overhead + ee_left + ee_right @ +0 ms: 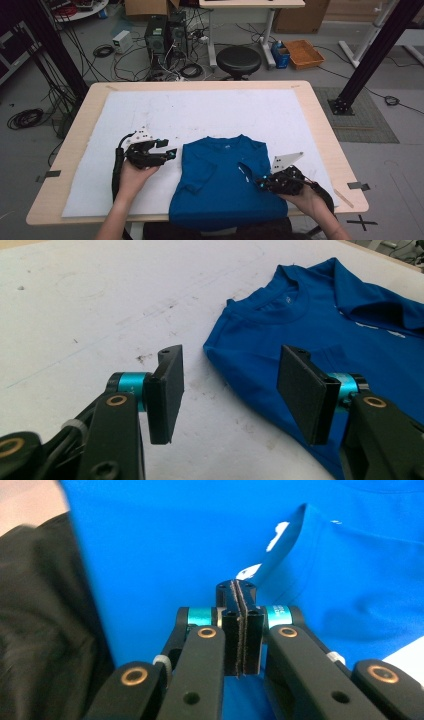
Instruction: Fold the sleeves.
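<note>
The blue shirt (220, 180) lies in the lower middle of the high view, on the white mat (150, 120). The left gripper (167, 150) is wide open beside it. The right gripper (257, 182) is squeezed tight over the shirt, holding nothing.

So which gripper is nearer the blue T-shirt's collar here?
Left, though it's close. The left gripper hangs open over the white mat just off the blue T-shirt's shoulder edge, beside the collar. The right gripper is shut, lower down over the shirt's body.

Lab: floor cables (125, 65), computer towers (165, 35)
</note>
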Demonstrator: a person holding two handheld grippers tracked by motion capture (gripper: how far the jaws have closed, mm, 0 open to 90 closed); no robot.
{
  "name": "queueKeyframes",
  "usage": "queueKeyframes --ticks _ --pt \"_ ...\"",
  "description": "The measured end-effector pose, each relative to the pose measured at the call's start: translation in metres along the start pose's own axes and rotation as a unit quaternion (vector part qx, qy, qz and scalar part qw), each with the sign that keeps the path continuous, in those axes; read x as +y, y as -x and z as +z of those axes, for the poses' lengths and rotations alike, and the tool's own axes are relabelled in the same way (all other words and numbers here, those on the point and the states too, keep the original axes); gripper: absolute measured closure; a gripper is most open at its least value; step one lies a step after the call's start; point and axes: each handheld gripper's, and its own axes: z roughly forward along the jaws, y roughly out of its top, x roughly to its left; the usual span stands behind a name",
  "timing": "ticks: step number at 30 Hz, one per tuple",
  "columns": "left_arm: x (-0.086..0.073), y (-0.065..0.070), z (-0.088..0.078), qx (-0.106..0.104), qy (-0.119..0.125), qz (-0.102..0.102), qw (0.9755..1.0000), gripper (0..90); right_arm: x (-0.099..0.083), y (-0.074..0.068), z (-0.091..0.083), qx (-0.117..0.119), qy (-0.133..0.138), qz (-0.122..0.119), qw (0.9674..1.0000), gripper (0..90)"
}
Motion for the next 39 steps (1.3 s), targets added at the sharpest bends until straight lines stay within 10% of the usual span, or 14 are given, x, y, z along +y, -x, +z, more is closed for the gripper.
queueKeyframes --ticks 8,14,20,30,39 --pt "0.000 0.001 0.001 0.000 0.000 0.002 1.0000 44.3 -0.005 0.005 -0.002 0.038 -0.007 -0.015 0.9991 78.1" --pt "0.003 0.001 -0.001 0.008 0.006 0.002 1.0000 44.2 0.000 0.015 -0.018 -0.003 0.042 0.009 0.9991 58.5" --pt "0.011 0.006 -0.002 0.011 0.011 0.018 0.9997 44.2 0.011 0.039 -0.040 -0.065 0.122 0.058 0.9887 44.5" --pt "0.019 0.012 0.001 0.004 0.018 0.029 0.9994 43.3 0.022 0.066 -0.058 -0.119 0.176 0.092 0.9728 39.0" --pt "0.019 0.016 0.005 0.000 0.015 0.031 0.9994 43.1 0.006 0.068 -0.059 -0.125 0.169 0.105 0.9719 39.0"
